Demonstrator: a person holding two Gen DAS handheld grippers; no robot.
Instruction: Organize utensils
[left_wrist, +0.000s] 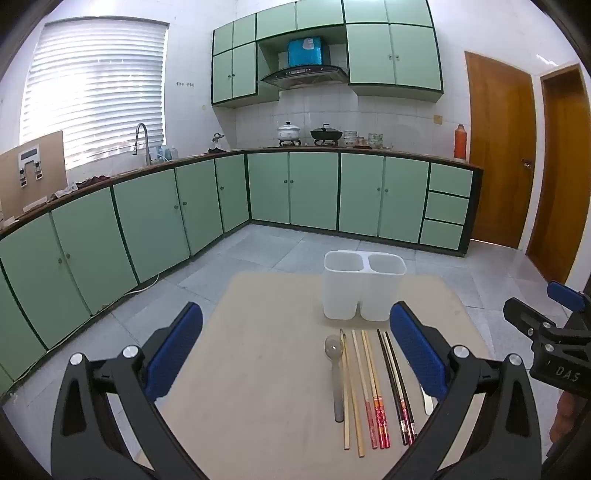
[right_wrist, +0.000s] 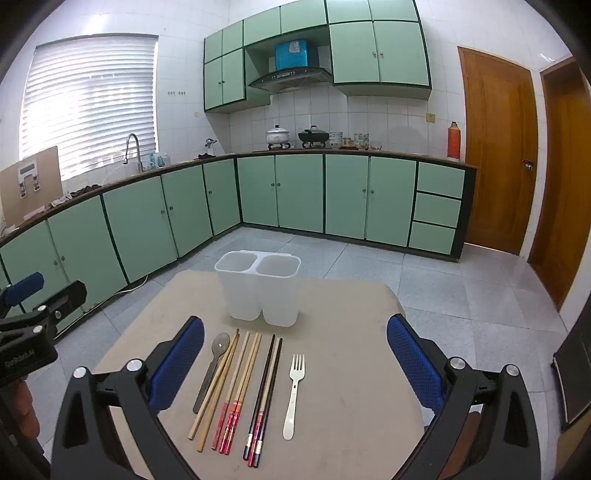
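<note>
Left gripper (left_wrist: 295, 347) and right gripper (right_wrist: 295, 354), both level, side by side, jaws spread wide, blue pads (right_wrist: 177, 363) gripping nothing.

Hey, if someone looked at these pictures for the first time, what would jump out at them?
Probably the neat row of utensils on the beige table: a spoon, three pairs of chopsticks and a white fork, all lying side by side. Just behind them stands an empty white two-compartment holder, and mint-green cabinets fill the background.

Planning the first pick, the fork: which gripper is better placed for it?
Right, probably. The fork lies in full view between the open right gripper fingers; in the left gripper view, a finger hides most of it.
</note>
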